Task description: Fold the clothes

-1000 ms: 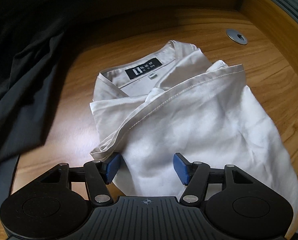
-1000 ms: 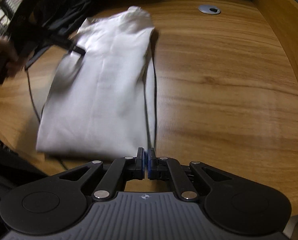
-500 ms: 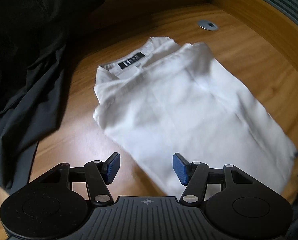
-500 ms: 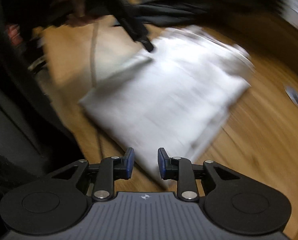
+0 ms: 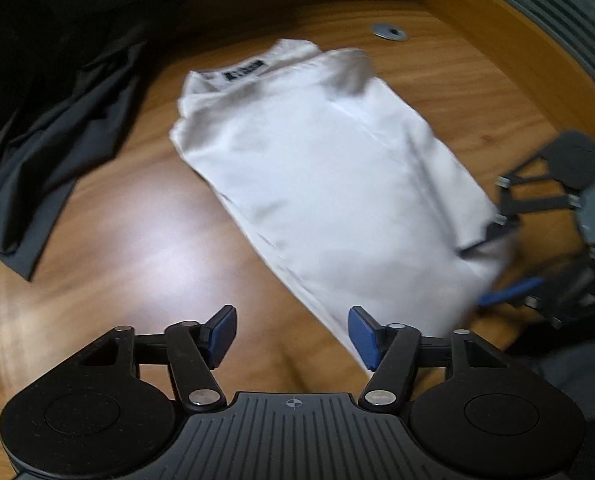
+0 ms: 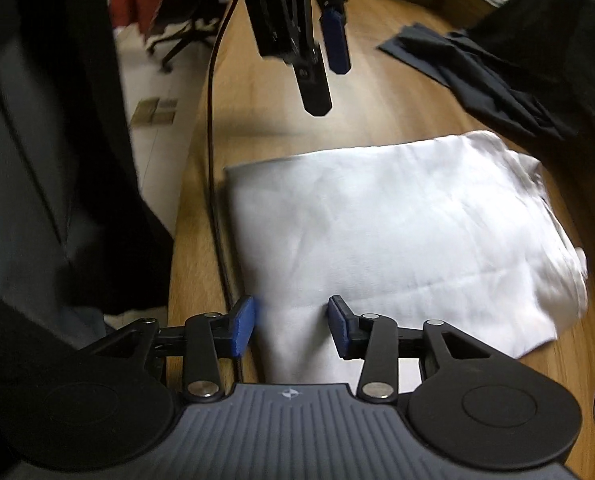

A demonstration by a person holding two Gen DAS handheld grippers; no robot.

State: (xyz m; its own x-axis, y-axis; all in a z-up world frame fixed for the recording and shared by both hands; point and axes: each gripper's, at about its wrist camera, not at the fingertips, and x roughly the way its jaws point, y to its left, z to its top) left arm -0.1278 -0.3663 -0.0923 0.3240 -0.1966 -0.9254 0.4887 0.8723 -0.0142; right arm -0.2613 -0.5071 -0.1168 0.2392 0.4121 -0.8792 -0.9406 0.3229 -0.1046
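White shirt (image 6: 397, 232): light, limp cloth, so pinch a doubled hem. Your right gripper (image 6: 291, 326) gapes wide at its six-o'clock edge; your left gripper (image 5: 291, 336) hangs wide, empty.

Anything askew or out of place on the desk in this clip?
Mostly tidy. The folded white shirt lies diagonally on the wooden desk, and a dark garment sits crumpled, unfolded, at the side. Both tools, left and right, are open.
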